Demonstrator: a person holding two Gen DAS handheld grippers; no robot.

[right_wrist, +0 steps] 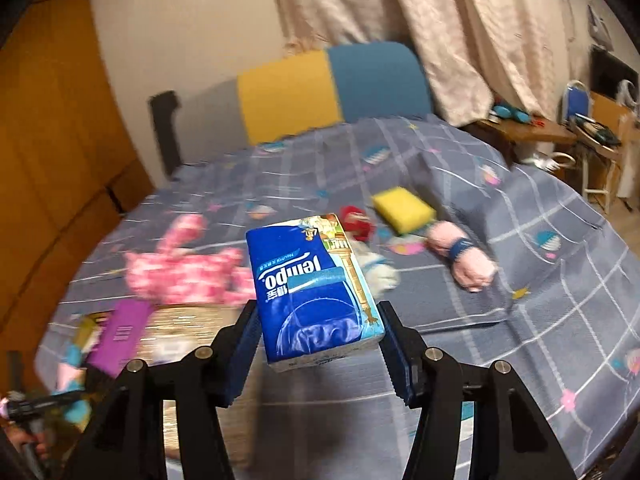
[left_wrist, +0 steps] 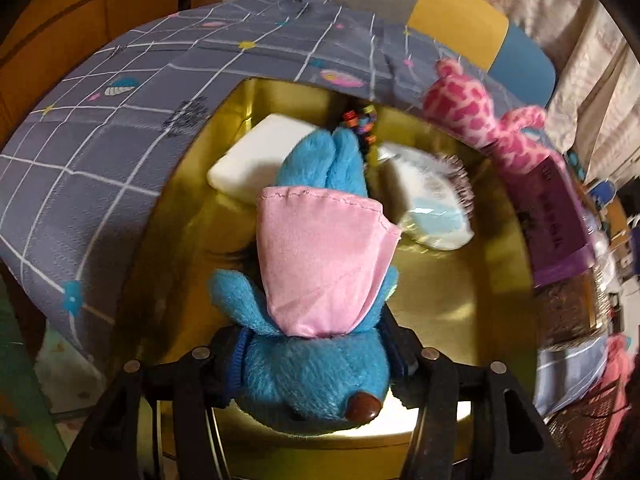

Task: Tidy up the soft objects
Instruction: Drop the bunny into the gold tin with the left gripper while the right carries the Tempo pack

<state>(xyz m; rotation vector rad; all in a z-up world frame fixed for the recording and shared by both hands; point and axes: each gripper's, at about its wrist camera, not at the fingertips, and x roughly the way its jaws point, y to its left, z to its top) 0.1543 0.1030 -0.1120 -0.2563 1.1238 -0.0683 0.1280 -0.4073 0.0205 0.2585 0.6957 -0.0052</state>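
The left gripper [left_wrist: 316, 364] is clamped on a blue plush toy [left_wrist: 316, 372] with a pink satin hood, its blue pads pressed into the plush on both sides. The toy hangs over a gold-lined tin [left_wrist: 480, 292] that fills the middle of the left wrist view. Inside the tin, at 11 o'clock from the toy, lies a white sponge block [left_wrist: 256, 160]; at 2 o'clock lies a white and pale blue packet [left_wrist: 428, 208], which looks like a wrapped pad, though the blur makes that uncertain. A pink spotted giraffe plush [left_wrist: 472, 116] rests on the grey checked bedsheet [left_wrist: 100, 152] at 1 o'clock, just beyond the tin's rim, beside a purple box [left_wrist: 556, 216].

The right gripper [right_wrist: 320, 344] grips a blue Tempo tissue pack [right_wrist: 316, 292], with both pads against its sides, held above the bedsheet [right_wrist: 540, 292]. On the sheet, at 1 o'clock from the pack, sits a yellow sponge [right_wrist: 404, 202]; a red plush piece [right_wrist: 356, 220] lies just beside it. At 3 o'clock lies a pink plush with a blue band [right_wrist: 464, 252]. The giraffe plush [right_wrist: 180, 268] lies at 9 o'clock, near the purple box [right_wrist: 120, 336] at 8 o'clock.
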